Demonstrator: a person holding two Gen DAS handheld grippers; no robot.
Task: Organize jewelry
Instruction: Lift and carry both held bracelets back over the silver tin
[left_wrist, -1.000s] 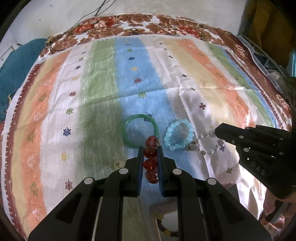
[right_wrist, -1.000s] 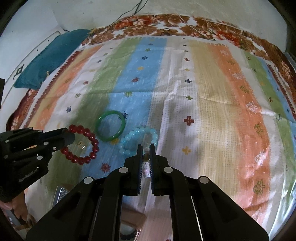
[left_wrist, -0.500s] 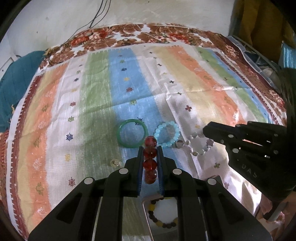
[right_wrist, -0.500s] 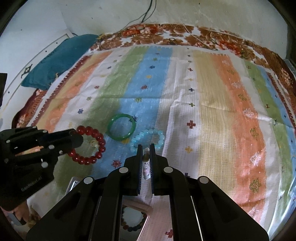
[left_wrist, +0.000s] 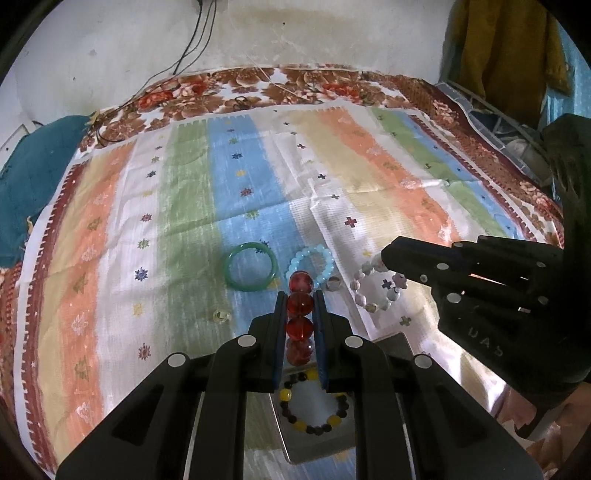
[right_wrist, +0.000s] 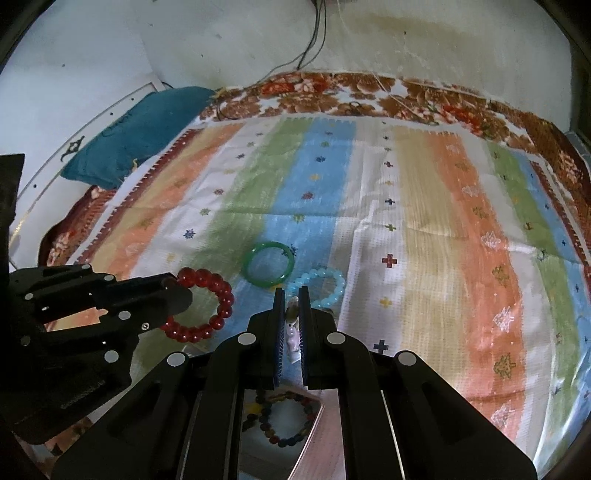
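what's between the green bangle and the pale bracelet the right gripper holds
The light blue bead bracelet lies between the green bangle and the pale bracelet, in the left wrist view.

Right gripper: jaws closed on a pale bead bracelet, seen edge-on between the blue pads.
Left gripper: at the left, clamped on a red bead bracelet that hangs as an open ring.
Green bangle: flat on the striped cloth, on the blue stripe.
Light blue bead bracelet: just right of the bangle.
Tray: below the right gripper, holding a dark multicoloured bead bracelet.
Teal pillow: far left corner.
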